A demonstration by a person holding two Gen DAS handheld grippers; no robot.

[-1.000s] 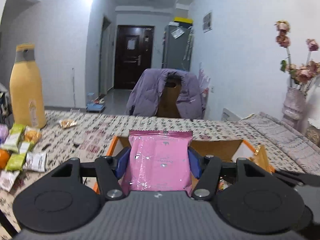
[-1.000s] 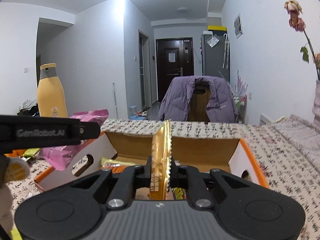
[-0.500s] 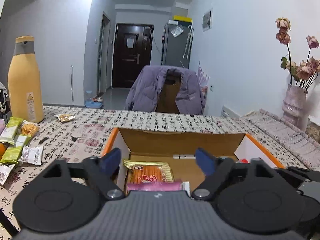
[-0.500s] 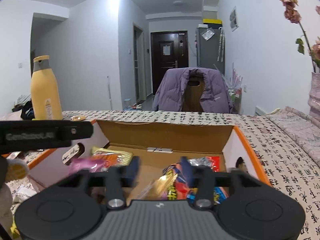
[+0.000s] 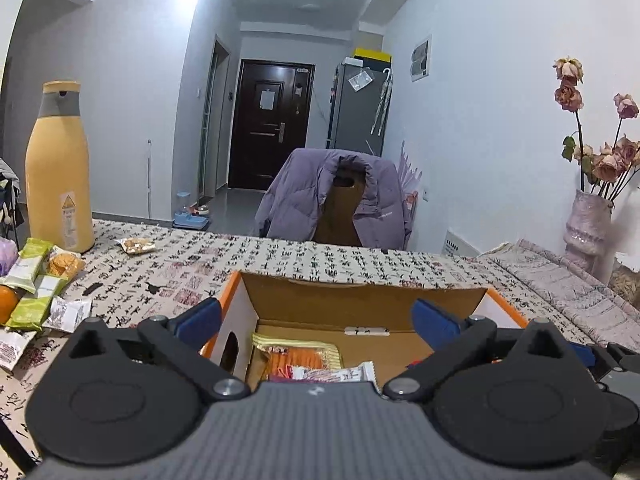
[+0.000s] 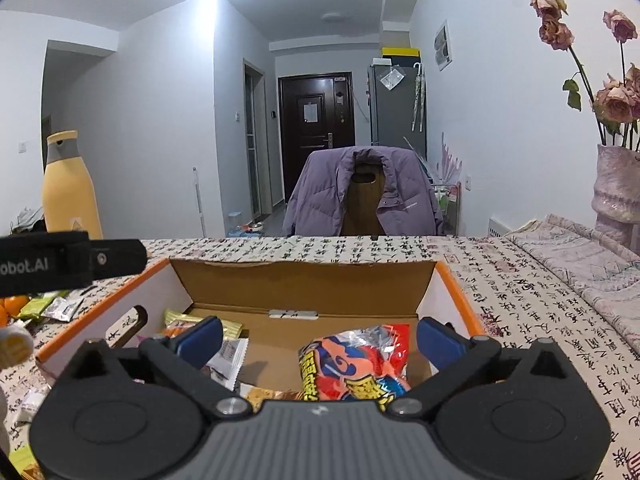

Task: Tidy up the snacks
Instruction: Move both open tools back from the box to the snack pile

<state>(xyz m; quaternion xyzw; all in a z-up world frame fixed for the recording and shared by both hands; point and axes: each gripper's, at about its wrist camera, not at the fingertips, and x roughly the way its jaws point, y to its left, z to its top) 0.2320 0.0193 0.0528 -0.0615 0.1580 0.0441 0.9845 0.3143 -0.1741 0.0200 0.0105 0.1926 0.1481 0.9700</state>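
An open cardboard box (image 5: 360,300) with orange rims stands on the table under both grippers. My left gripper (image 5: 316,318) hovers over its near left part, jaws opening wide, nothing between the blue pads. Below it lie a gold-edged orange snack pack (image 5: 298,354) and a pale wrapper (image 5: 336,374). My right gripper (image 6: 320,340) hangs over the same box (image 6: 304,284), jaws also opening, nothing pressed between them. A red-and-blue snack bag (image 6: 356,364) lies in the box beneath it. Several loose snack bars (image 5: 30,264) lie on the table at the left.
A tall yellow bottle (image 5: 58,172) stands at the table's far left, an orange (image 5: 6,304) near the bars. A small cracker pack (image 5: 136,245) lies beyond. A vase of dried roses (image 5: 588,228) stands at the right. A chair with a purple jacket (image 5: 332,200) is behind the table.
The left gripper let go of a pink packet and the right one let go of a gold packet; both dropped into the box. Both pairs of jaws have spread wide.
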